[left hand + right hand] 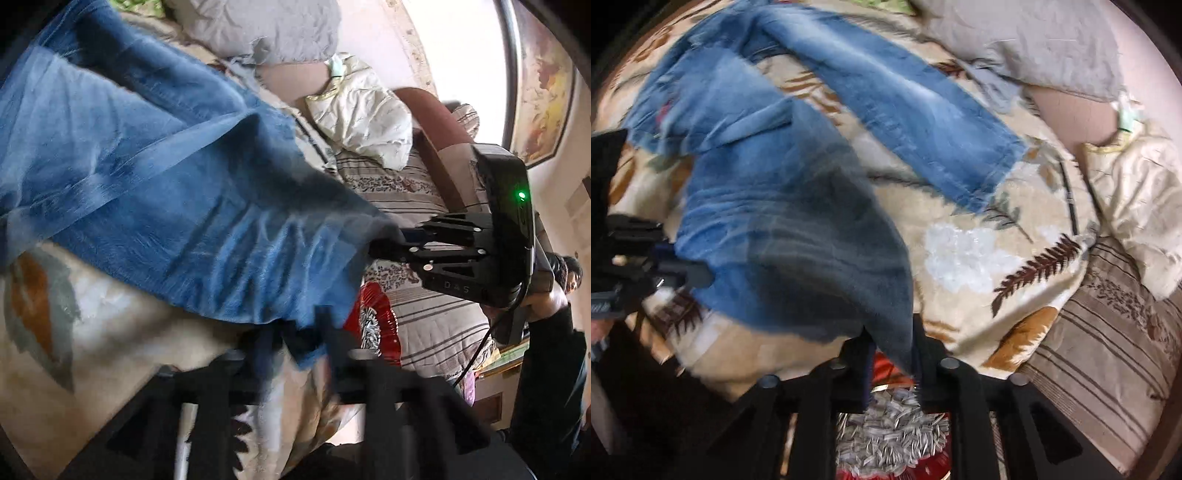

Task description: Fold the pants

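Blue jeans [166,184] hang lifted over the bed, stretched between both grippers. My left gripper [297,350] pinches one edge of the raised leg, with denim filling the narrow gap between its fingers; in the right wrist view the left gripper [698,275] bites the cloth's left edge. My right gripper [892,363] is shut on the hem corner of the same leg [783,229], and the right gripper [384,240] shows side-on at the cloth's right end. The other leg [905,103] lies flat on the blanket. Both views are blurred.
A cream leaf-print blanket [979,258] covers the bed, beside a striped quilt [1108,332]. Pillows [362,118] lie at the head. A red bag of sunflower seeds [894,424] sits below the right gripper. A person [569,280] stands at the far right by a wall picture [543,92].
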`<state>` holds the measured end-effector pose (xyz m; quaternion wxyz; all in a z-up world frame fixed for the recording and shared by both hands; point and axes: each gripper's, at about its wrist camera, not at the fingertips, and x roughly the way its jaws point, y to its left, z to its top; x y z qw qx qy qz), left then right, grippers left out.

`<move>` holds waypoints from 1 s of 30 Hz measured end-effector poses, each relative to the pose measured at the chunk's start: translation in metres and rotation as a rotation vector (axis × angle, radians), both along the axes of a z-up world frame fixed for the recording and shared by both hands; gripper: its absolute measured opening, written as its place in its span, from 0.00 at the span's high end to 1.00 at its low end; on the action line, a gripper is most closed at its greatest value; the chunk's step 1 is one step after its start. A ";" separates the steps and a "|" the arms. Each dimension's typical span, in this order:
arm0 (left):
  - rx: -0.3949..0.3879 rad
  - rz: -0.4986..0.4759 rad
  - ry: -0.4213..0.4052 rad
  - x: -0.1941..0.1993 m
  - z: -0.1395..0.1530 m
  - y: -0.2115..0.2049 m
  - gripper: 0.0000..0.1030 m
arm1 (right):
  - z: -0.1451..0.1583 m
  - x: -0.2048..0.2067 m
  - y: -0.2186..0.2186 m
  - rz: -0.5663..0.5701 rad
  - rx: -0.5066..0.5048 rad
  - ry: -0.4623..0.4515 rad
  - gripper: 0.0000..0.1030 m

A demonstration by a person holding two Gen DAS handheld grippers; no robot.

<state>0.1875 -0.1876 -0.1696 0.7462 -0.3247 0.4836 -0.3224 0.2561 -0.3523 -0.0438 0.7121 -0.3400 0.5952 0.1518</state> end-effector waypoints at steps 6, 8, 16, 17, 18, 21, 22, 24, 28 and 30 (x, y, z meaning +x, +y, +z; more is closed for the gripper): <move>-0.014 -0.050 -0.019 -0.026 0.031 0.043 0.02 | 0.066 -0.022 -0.009 -0.071 0.140 -0.235 0.10; 0.053 -0.100 -0.142 -0.027 0.062 0.057 0.01 | 0.094 -0.036 -0.016 -0.152 0.268 -0.308 0.10; 0.520 -0.413 -0.652 0.033 0.122 0.044 0.01 | 0.068 -0.136 -0.034 -0.672 0.804 -0.436 0.02; 0.588 -0.465 -0.666 0.043 0.116 0.037 0.01 | 0.053 -0.146 -0.032 -0.742 0.824 -0.451 0.02; 0.634 -0.523 -0.671 0.050 0.110 0.031 0.01 | 0.042 -0.151 -0.033 -0.794 0.844 -0.455 0.02; 0.766 -0.687 -0.713 0.065 0.087 0.005 0.01 | 0.001 -0.165 -0.034 -0.986 0.930 -0.447 0.02; 0.793 -0.725 -0.718 0.068 0.081 -0.001 0.01 | -0.004 -0.166 -0.037 -1.005 0.946 -0.446 0.02; 0.834 -0.781 -0.735 0.073 0.070 -0.012 0.01 | -0.009 -0.164 -0.038 -1.006 0.948 -0.443 0.02; 0.842 -0.836 -0.698 0.088 0.050 -0.033 0.03 | 0.010 -0.149 -0.040 -0.835 0.817 -0.486 0.02; 0.833 -0.874 -0.685 0.091 0.042 -0.039 0.12 | 0.020 -0.140 -0.042 -0.724 0.750 -0.490 0.02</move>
